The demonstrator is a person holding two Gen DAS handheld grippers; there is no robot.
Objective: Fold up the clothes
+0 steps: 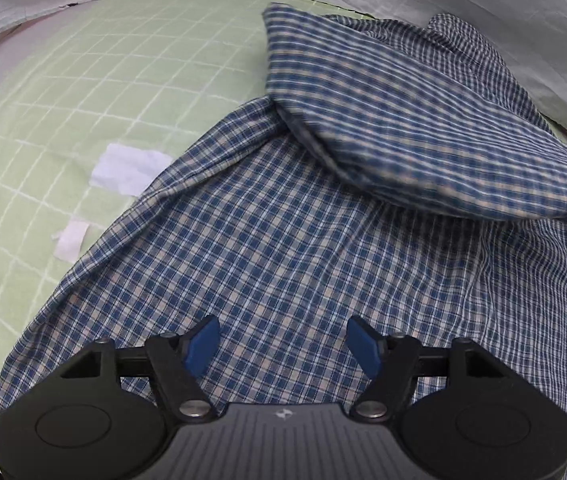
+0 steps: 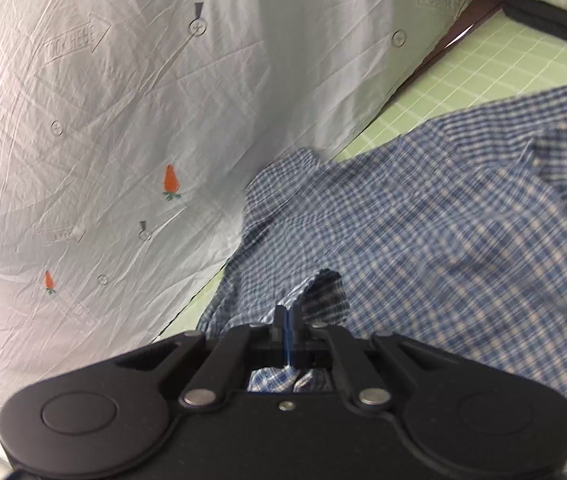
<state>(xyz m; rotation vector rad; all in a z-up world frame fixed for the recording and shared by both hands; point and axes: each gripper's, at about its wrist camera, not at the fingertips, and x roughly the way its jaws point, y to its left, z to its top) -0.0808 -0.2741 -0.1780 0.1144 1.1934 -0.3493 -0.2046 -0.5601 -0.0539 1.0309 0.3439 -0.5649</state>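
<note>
A blue, white and cream checked cotton shirt [image 1: 283, 248] lies spread over a pale green mat with a white grid [image 1: 83, 100], and covers most of the mat's near and right-hand part. One part of the shirt is raised and folded back over the flat body of the cloth; its pattern is blurred in the left wrist view, so which part of the garment it is cannot be told with certainty.

The left gripper [image 1: 282, 344] hangs over the flat lower part of the shirt with its jaws spread wide. Its blue fingertips [image 1: 202, 342] stand well apart, and nothing lies between them.

The right gripper [image 2: 288, 330] has its jaws clenched on a bunched fold of the shirt. The blue pads meet in a thin line, with cloth rising just beyond them and more cloth gathered behind them.

Two white paper scraps [image 1: 127, 168] lie on the mat, just left of the shirt's edge. A crinkled grey-white sheet printed with small orange carrots [image 2: 95, 140] borders the mat's far side.
</note>
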